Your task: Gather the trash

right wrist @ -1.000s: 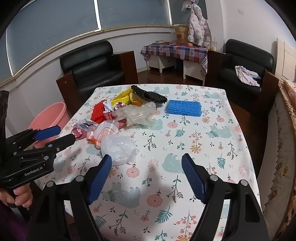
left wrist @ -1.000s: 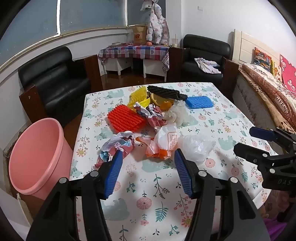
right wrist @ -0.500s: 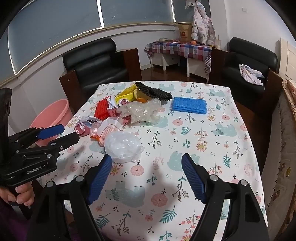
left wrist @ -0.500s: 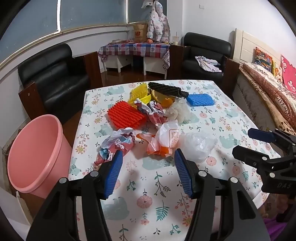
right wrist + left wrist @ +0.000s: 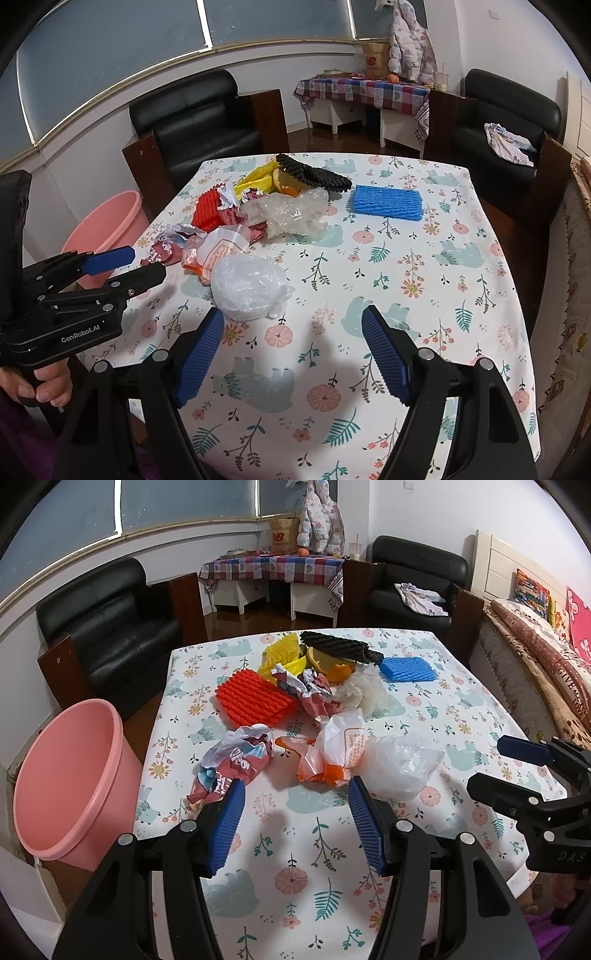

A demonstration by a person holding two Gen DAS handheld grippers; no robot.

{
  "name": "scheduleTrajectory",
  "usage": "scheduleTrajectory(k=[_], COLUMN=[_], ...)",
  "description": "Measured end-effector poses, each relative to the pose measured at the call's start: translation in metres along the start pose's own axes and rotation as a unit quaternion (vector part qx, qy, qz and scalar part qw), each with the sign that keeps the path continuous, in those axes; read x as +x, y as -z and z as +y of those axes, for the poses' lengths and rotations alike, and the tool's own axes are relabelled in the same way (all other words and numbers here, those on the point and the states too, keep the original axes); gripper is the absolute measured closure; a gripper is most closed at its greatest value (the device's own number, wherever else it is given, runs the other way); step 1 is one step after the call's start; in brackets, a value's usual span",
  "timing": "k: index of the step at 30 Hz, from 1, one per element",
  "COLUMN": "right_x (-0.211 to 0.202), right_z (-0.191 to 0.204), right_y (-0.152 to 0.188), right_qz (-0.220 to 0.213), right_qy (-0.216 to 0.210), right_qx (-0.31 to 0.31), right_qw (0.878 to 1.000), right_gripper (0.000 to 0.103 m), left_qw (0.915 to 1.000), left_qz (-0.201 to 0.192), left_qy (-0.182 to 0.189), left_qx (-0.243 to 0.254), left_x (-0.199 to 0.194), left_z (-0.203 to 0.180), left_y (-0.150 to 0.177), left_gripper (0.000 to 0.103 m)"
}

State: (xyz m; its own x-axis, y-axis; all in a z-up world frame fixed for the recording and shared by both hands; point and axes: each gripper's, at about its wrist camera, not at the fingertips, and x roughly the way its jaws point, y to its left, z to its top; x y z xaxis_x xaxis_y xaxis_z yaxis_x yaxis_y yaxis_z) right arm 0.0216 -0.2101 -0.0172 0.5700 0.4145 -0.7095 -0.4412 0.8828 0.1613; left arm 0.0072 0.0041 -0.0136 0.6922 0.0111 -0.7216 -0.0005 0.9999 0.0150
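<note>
Over table (image 5: 306, 853), grippers (image 5: 295, 797) (both agape)

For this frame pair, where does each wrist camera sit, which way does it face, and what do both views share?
Left wrist: behind the open left gripper, facing across the table to the trash pile and pink bucket; the right gripper juts in at right.
Right wrist: behind the open right gripper, facing the clear plastic bag; the left gripper and a hand show at left.
Shared: bag, bucket, blue foam net.
</note>
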Motion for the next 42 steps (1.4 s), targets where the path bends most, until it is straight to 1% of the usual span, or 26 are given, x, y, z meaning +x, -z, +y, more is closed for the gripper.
scheduleTrajectory(k=[42], right_x=[0.0054], right_z=[0.0024], right_y=[0.0002], right_qz=[0.008], right_qy=[-0.007], right_qx=[-0.004], right_qw=[1.000], right_gripper=[0.028], left_qw=[1.0000], left_qz=[0.003], left_qy=[0.005], left_qx=[-0.004], left_x=[0.0046], left_z=[0.0017], left_y=[0.0019], left_gripper=[0.045])
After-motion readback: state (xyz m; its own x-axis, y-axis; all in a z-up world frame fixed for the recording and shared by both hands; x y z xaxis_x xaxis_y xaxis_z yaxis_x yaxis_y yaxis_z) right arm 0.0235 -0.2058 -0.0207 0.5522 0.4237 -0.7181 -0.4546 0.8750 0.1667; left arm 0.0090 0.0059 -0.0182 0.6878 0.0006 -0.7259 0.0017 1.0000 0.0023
